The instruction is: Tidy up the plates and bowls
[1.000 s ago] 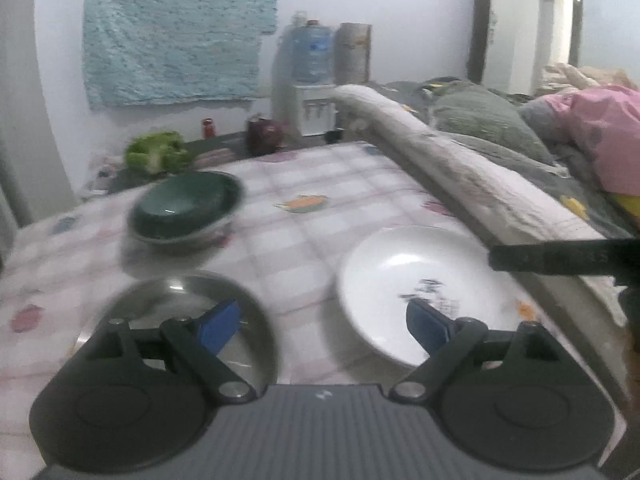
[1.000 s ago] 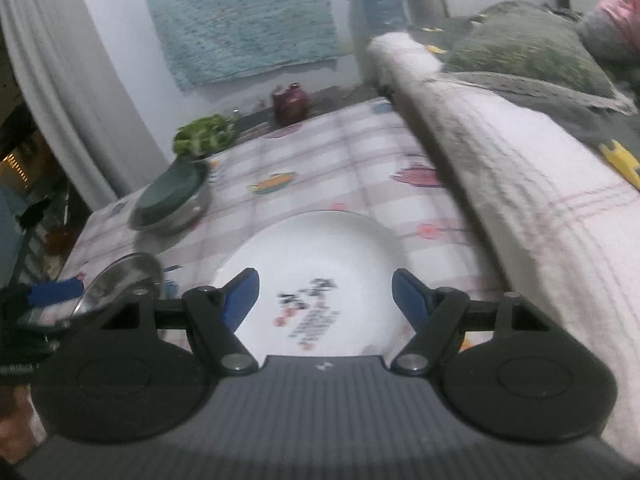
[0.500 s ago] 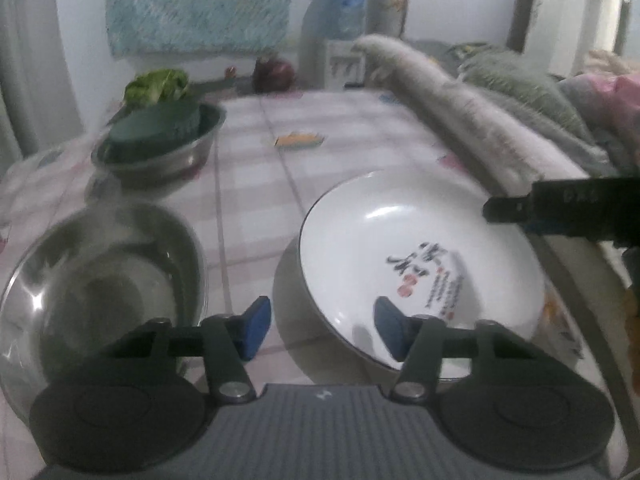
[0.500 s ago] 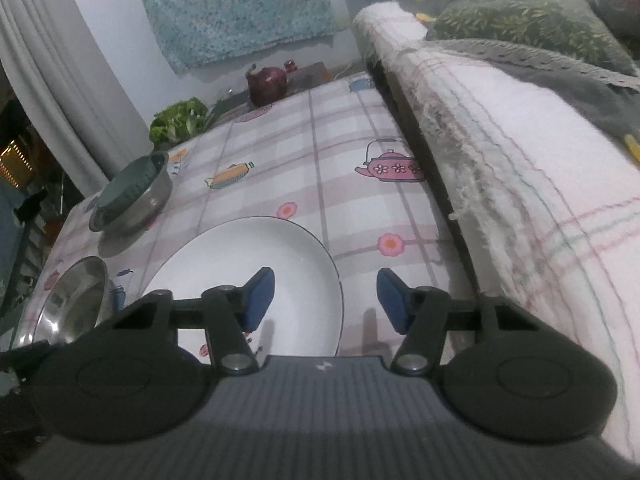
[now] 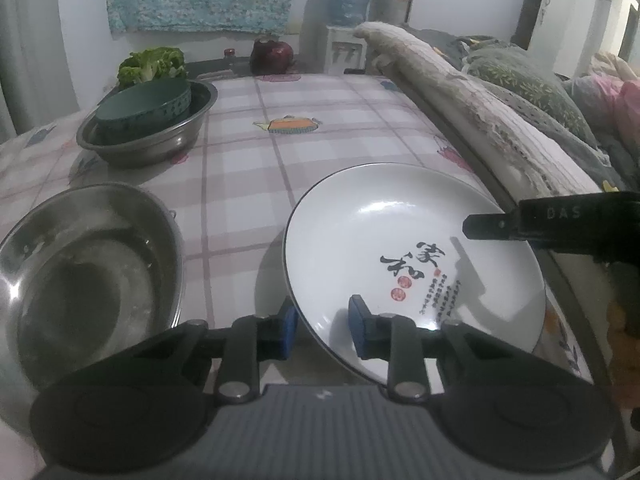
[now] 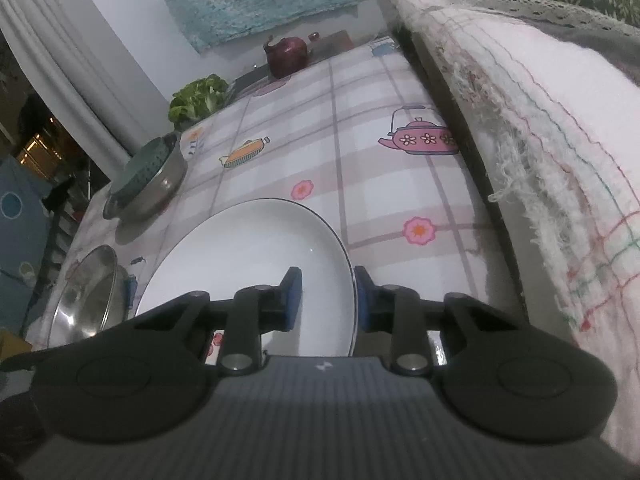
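A white plate (image 5: 400, 240) with black calligraphy lies on the checked tablecloth. My left gripper (image 5: 322, 330) straddles its near left rim, jaws partly closed with a gap on each side. My right gripper (image 6: 326, 300) straddles the plate's right rim (image 6: 344, 256) the same way; its finger also shows in the left wrist view (image 5: 520, 224). An empty steel bowl (image 5: 80, 280) sits left of the plate. Farther back, a green bowl (image 5: 144, 104) rests inside another steel bowl (image 5: 152, 140).
A rolled blanket (image 5: 480, 112) and bedding run along the table's right edge. Green lettuce (image 5: 152, 64), a dark red teapot (image 5: 272, 56) and a water dispenser (image 5: 344, 32) stand at the back by the wall.
Both grippers have moved in onto the plate's rim and their jaws have narrowed around it. The left view has shifted closer and lower to the plate.
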